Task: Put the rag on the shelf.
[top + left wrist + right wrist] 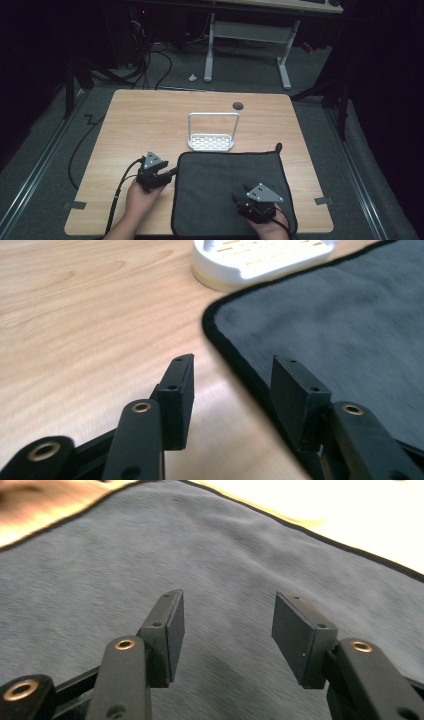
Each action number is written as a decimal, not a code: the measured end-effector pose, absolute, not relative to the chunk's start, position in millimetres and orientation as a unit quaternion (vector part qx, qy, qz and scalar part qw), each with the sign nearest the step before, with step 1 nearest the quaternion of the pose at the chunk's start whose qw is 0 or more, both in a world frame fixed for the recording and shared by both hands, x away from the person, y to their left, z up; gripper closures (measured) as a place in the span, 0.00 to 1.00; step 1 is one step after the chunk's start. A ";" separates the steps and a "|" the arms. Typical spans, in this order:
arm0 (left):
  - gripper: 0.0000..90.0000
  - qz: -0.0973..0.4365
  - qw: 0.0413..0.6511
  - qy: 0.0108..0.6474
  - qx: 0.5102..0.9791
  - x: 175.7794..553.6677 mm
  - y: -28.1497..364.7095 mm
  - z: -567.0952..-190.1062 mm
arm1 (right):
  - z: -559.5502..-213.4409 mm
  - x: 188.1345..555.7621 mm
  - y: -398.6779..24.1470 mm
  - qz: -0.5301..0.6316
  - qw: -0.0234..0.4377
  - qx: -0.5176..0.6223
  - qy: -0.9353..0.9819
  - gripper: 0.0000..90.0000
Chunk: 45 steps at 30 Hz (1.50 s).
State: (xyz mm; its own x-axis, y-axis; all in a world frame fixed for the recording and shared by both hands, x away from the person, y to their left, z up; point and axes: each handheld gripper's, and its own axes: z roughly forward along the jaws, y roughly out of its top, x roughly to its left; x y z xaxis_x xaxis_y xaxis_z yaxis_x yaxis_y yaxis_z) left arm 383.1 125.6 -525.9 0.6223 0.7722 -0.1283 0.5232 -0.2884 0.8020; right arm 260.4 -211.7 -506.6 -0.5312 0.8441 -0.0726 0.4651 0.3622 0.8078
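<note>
While both jaws gape empty, grey mat (225,190) lies flat, long axis toward rack (212,142).

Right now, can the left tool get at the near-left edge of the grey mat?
Probably yes. The left tool stands open with the mat's black-trimmed edge running right between its jaws in the left gripper view, nothing held and bare table beside it. The white rack sits well beyond, out of the way.
</note>
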 end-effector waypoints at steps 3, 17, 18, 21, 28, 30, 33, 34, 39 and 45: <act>0.55 0.142 0.433 0.412 0.789 392.2 123.5 -528.3 | -506.7 259.3 -200.8 0.376 0.249 0.397 0.799 0.54; 0.63 0.122 0.409 0.434 0.794 431.3 93.2 -532.1 | -498.8 271.2 -152.1 0.401 0.211 0.387 0.803 0.55; 0.63 0.125 0.406 0.434 0.795 432.0 91.2 -532.7 | -498.8 271.2 -152.1 0.401 0.211 0.387 0.803 0.55; 0.70 0.132 0.403 0.425 0.799 430.6 87.7 -533.3 | -503.1 261.9 -135.2 0.399 0.217 0.357 0.816 0.55; 0.93 0.120 0.410 0.423 0.799 427.4 90.4 -534.8 | -513.4 246.8 -111.5 0.405 0.178 0.332 0.833 0.53; 0.94 0.122 0.410 0.422 0.799 426.8 90.2 -534.9 | -513.6 243.7 -107.6 0.410 0.170 0.328 0.834 0.53; 0.95 0.120 0.409 0.422 0.800 426.9 90.6 -534.7 | -514.9 233.2 -92.9 0.415 0.156 0.307 0.842 0.53; 0.95 0.118 0.410 0.423 0.799 427.2 91.0 -534.8 | -515.6 230.7 -88.5 0.419 0.148 0.300 0.844 0.53; 0.95 0.119 0.410 0.424 0.799 427.0 91.1 -534.8 | -525.2 220.8 -68.1 0.415 0.129 0.274 0.858 0.53; 0.94 0.113 0.413 0.427 0.796 427.9 92.7 -535.0 | -536.3 216.1 -57.4 0.400 0.128 0.266 0.868 0.54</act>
State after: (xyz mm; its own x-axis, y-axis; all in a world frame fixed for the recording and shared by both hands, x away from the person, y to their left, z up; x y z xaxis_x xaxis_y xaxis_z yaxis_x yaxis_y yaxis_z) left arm 427.9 92.7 -535.0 0.6089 0.7743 -0.1726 0.5872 -0.2936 0.7544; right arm 216.1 -57.4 -536.3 -0.8259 0.5637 -0.0088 0.3593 0.5383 0.7623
